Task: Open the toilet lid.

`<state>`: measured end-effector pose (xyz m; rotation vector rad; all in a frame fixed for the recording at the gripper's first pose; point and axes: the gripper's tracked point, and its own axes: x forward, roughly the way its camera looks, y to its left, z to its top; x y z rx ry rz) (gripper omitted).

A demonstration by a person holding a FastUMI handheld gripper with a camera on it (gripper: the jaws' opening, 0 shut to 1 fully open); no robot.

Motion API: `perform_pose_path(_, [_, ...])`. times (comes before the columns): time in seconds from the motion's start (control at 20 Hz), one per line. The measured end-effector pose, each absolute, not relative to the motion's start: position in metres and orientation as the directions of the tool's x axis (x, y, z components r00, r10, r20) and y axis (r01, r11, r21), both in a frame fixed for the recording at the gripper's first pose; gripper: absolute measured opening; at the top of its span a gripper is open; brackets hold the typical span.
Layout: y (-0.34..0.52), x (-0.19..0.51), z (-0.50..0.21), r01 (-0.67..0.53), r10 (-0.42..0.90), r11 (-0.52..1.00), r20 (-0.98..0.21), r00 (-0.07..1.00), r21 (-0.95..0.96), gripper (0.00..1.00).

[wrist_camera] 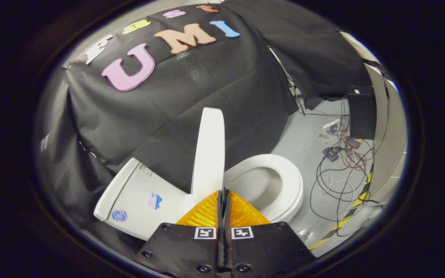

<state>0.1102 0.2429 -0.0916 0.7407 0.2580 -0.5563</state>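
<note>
My gripper point(223, 193) sits nearest the lens, its two fingers pressed together with only a thin seam between them and nothing pinched. Their tips meet just at the lower edge of the toilet lid point(208, 152), which stands raised, nearly upright and seen edge-on, between the tank point(139, 200) on one side and the open seat point(284, 181) and bowl point(259, 189) on the other. I cannot tell whether my tips touch the lid or merely lie in front of it. The lid appears already lifted, so I judge the task close to done. The risk I see: a lid standing this near vertical, not visibly resting back against the tank, could tip forward and drop onto the seat if I pull away abruptly or brush its edge. Loose cables point(342, 170) lie on the floor point(303, 143) beyond the bowl, well apart from my fingers.
</note>
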Motion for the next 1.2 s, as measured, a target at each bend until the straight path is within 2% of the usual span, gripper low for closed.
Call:
perform_pose_path(0.55, [0.256,0.119,-0.068,0.621,-0.488,0.669,-0.389,0.781,0.409,0.0])
perform_pose_path(1.2, [0.293,0.138,-0.034,0.604,-0.503,0.726,-0.346,0.792,0.328,0.0])
